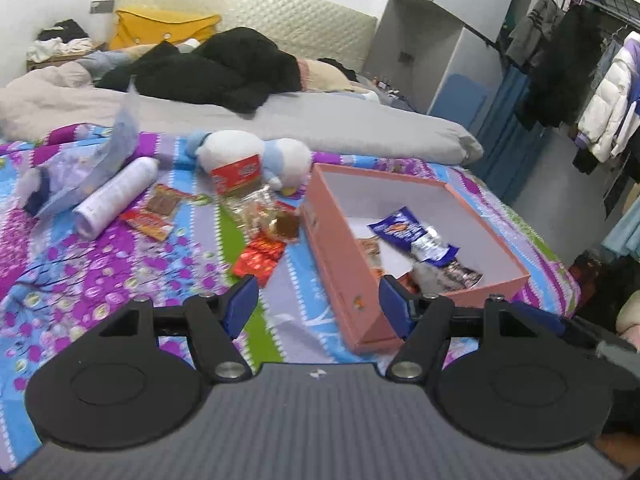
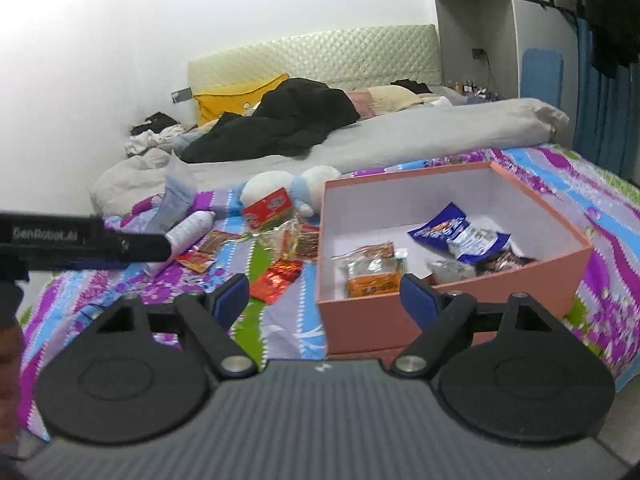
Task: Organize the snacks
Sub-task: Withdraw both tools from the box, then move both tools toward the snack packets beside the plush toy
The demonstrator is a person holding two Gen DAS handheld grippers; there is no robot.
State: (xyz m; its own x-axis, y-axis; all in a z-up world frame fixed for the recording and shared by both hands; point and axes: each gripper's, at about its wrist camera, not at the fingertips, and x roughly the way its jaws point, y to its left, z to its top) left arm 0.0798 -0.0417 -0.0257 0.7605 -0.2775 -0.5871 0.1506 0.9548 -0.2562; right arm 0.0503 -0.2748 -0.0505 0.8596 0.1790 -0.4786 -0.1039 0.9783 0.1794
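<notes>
A pink box [image 1: 340, 256] [image 2: 360, 320] lies open on the patterned bedspread and holds several snack packets, among them a blue one [image 1: 404, 230] [image 2: 448, 232] and an orange one [image 2: 370, 284]. Loose snacks lie left of the box: a red foil packet [image 1: 260, 258] [image 2: 280, 276], a clear wrapped bundle [image 1: 268, 212] [image 2: 288, 236], a small red carton [image 1: 236, 174] [image 2: 267, 207] and flat red packets [image 1: 150, 222] [image 2: 198, 260]. My left gripper [image 1: 318, 300] is open and empty, above the box's near corner. My right gripper [image 2: 322, 300] is open and empty, in front of the box.
A white cylinder bottle [image 1: 116, 196] [image 2: 188, 230], a plush toy [image 1: 256, 152] [image 2: 288, 184] and a crumpled plastic bag [image 1: 96, 160] lie on the bedspread. A grey duvet [image 1: 320, 124] and black clothes [image 1: 216, 64] lie behind. The left gripper's body [image 2: 80, 244] crosses the right wrist view.
</notes>
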